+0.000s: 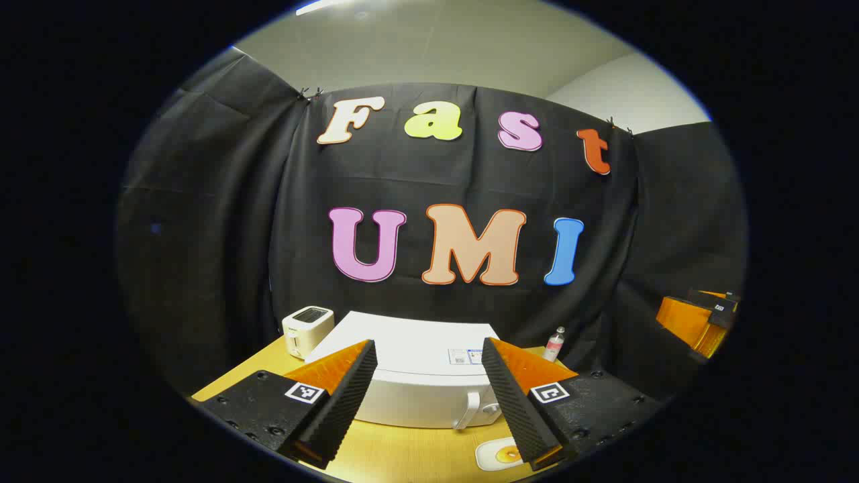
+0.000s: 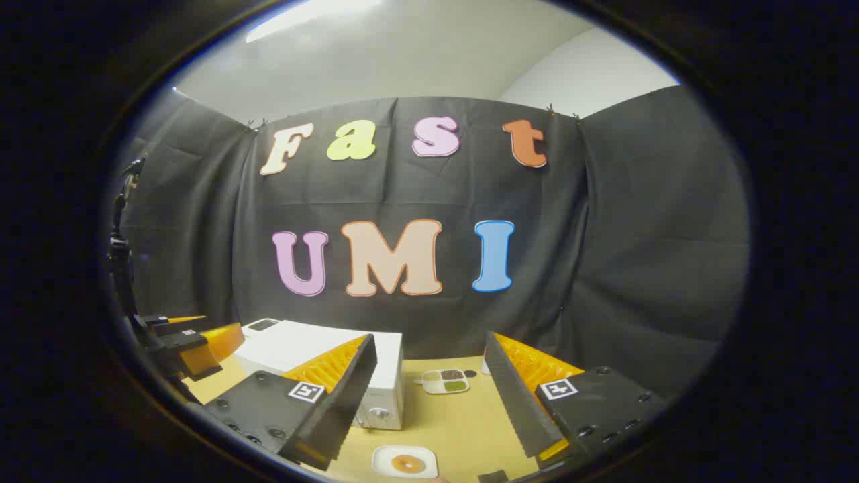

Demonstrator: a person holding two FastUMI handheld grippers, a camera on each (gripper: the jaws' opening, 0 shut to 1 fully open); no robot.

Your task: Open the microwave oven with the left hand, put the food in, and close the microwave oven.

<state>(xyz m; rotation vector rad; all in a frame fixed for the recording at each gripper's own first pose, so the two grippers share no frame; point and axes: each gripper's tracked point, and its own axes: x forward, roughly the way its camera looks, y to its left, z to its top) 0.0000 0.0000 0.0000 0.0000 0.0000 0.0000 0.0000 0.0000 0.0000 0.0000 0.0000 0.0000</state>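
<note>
Microwave (image 1: 409, 382): smooth white box, curved handle (image 1: 472, 409), door shut.

No legible text, brand or number is found on the objects. Two small stickers (image 1: 464, 356) are seen on top of the white microwave oven (image 1: 416, 376), but their print is too small to be read. A square black-and-white coded marker (image 1: 304, 392) is carried on each finger of the left gripper (image 1: 429, 396) and of the right gripper (image 2: 429, 396); no words are borne by them.
</note>
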